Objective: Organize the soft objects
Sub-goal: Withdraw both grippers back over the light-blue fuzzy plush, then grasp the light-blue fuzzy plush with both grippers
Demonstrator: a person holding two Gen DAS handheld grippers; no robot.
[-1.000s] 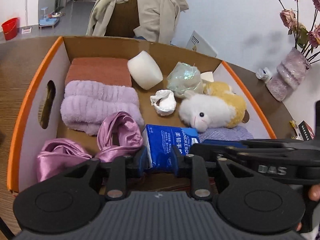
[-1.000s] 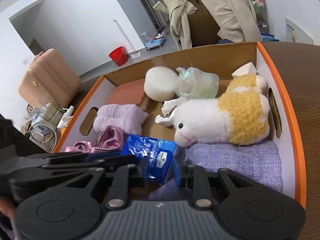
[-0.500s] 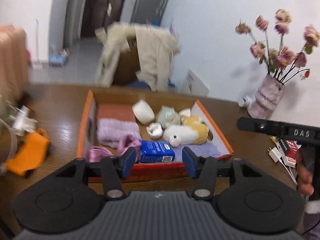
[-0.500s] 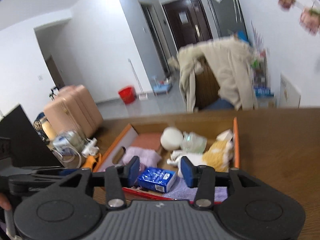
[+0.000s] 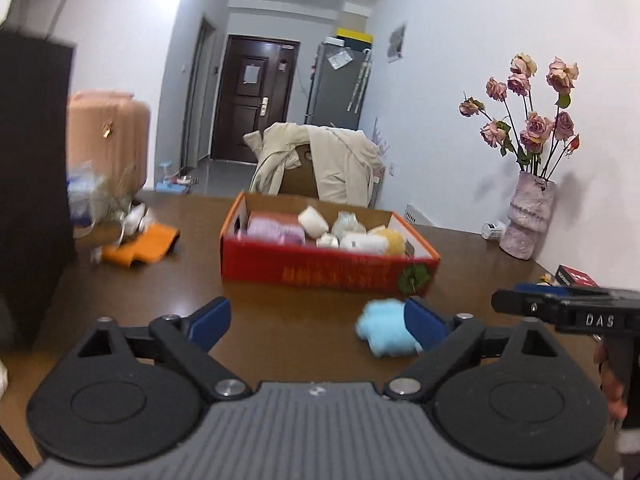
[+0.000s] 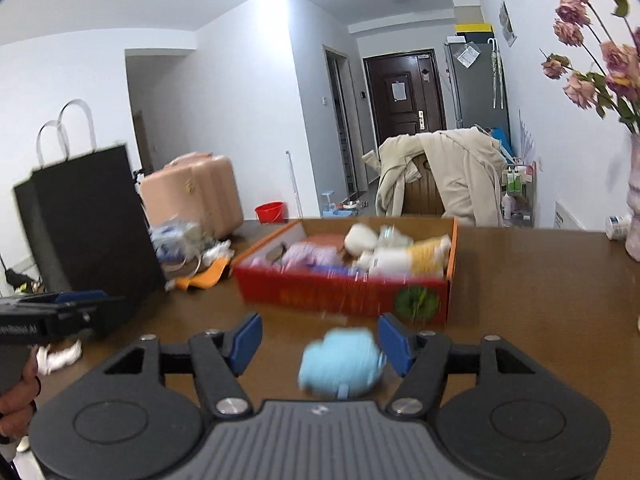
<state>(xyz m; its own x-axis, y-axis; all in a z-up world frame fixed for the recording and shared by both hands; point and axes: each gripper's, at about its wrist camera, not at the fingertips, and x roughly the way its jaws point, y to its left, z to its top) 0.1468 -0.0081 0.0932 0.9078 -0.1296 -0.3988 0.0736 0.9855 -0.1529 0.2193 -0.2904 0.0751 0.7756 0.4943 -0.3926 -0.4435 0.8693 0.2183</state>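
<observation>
Above the table (image 5: 280, 328), both claws have just been opening. Left gripper (image 5: 320, 320) gapes wide, gripping nothing; the blue puff (image 5: 386, 332) lies by its right finger. Right gripper (image 6: 320, 344) stands apart, puff (image 6: 340, 362) between, unpinched. Box (image 5: 320, 268) sits beyond.

From my remote station: motion blur smears the red box (image 6: 344, 294); its side print is unreadable and I cannot separate the soft items inside. The light-blue fluffy object (image 6: 340, 364) near the table's (image 5: 280, 320) front edge is blurred, shape unclear. The black bag (image 5: 32, 184) is cut by the left edge. The label on the small bottle (image 5: 493, 229) is too small to read.
</observation>
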